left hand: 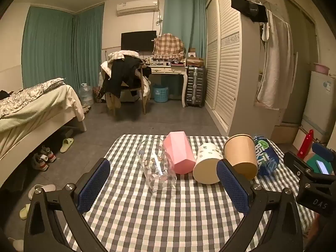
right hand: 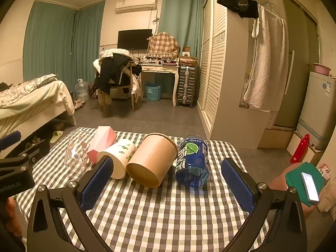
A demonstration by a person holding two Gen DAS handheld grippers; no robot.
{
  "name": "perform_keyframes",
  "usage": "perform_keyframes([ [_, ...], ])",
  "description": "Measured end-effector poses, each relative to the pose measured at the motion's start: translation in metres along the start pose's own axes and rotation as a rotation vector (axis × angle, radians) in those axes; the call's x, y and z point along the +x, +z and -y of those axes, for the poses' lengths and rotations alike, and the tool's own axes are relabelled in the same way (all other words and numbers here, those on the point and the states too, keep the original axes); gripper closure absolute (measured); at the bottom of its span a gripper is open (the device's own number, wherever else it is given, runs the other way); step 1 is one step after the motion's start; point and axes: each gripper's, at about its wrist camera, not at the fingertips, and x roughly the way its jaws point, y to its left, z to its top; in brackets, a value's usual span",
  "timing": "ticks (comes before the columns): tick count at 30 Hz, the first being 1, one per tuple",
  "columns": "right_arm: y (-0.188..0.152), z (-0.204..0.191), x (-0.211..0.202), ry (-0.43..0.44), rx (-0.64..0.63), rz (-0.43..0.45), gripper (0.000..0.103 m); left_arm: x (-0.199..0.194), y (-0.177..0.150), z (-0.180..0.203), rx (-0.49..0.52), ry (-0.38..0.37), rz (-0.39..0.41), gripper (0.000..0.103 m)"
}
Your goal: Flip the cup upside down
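Note:
Several cups stand mouth-down in a row on the checked tablecloth [left hand: 159,214]: a clear glass [left hand: 156,166], a pink faceted cup [left hand: 178,155], a white patterned paper cup [left hand: 206,163], a brown paper cup [left hand: 241,155] and a blue cut bottle cup [left hand: 265,157]. In the right wrist view they show as the glass [right hand: 76,149], the pink cup [right hand: 101,140], the white cup [right hand: 119,157], the brown cup [right hand: 152,159] and the blue cup [right hand: 193,160]. My left gripper [left hand: 163,187] is open and empty, just short of the glass. My right gripper [right hand: 168,184] is open and empty, before the brown and blue cups.
The small table's tablecloth [right hand: 168,214] ends in the far edge right behind the cups. A bed [left hand: 31,109] stands at the left, a wardrobe [left hand: 224,63] at the right. A phone on a green pad [right hand: 308,184] lies at the right.

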Motion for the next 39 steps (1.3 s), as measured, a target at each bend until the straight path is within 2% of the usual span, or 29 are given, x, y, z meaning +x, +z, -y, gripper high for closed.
perform_keyframes([
  [4, 0.0, -0.0011, -0.0008, 0.002, -0.003, 0.002, 0.0, 0.0016, 0.0077, -0.0027, -0.01, -0.006, -0.01, 0.0],
  [10, -0.0003, 0.0001, -0.0003, 0.001, 0.002, 0.001, 0.0, -0.0004, -0.0001, -0.0028, -0.009, 0.002, 0.011, 0.0],
  [39, 0.0002, -0.0013, 0.0005, 0.0, -0.001, -0.002, 0.0, -0.0007, -0.0009, -0.0016, -0.014, 0.0, 0.007, 0.0],
])
